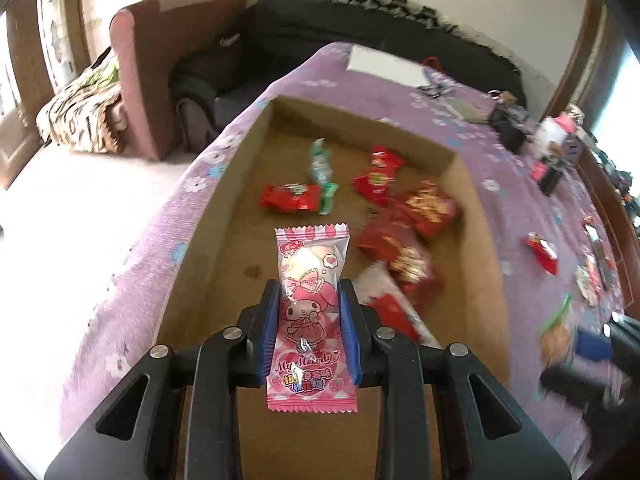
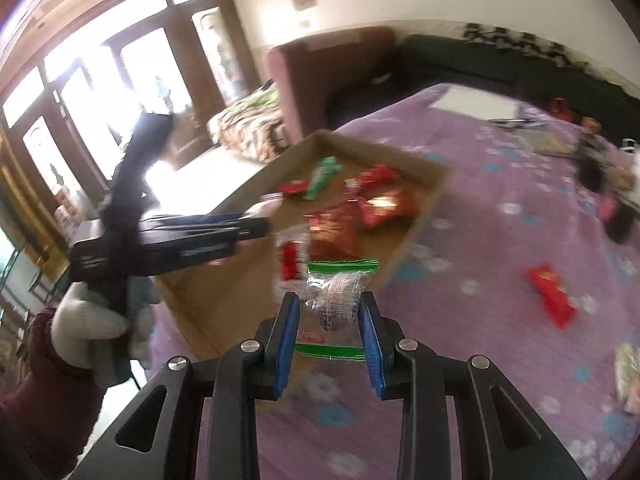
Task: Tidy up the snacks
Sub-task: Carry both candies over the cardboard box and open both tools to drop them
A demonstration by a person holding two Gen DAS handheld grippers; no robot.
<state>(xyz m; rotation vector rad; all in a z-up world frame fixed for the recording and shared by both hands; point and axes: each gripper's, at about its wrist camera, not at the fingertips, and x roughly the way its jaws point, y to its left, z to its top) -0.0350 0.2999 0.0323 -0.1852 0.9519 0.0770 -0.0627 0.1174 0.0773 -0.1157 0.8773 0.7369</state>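
Blue-padded fingers of the left gripper [image 1: 310,288] pinch a pink My Melody candy packet [image 1: 310,320] lengthwise, held above the near end of an open cardboard box [image 1: 486,248]. Inside the box, toward 12 o'clock from the packet, lie a red wrapped sweet [image 1: 290,198] and a green wrapper [image 1: 322,164]; toward 1 and 2 o'clock sits a heap of red-and-gold snack packs [image 1: 408,240], blurred in places.

The right gripper [image 2: 328,306] clamps a clear packet with green striped ends [image 2: 338,300], held over the purple floral blanket [image 2: 480,264] just at the box's near corner. At 3 o'clock from it a loose red snack pack [image 2: 552,294] lies on the blanket, well apart from the box.

Beyond the box at 12 o'clock the blanket carries a white sheet [image 1: 386,66] and dark clutter along its 2 o'clock edge. A dark sofa [image 1: 360,28] lines the far wall, with a maroon armchair [image 1: 160,64] at 10 o'clock.

Only the right wrist view shows the grey-gloved left hand [image 2: 90,326] gripping its tool's handle at 9 o'clock, and the bright wood-framed windows [image 2: 100,76] behind it.
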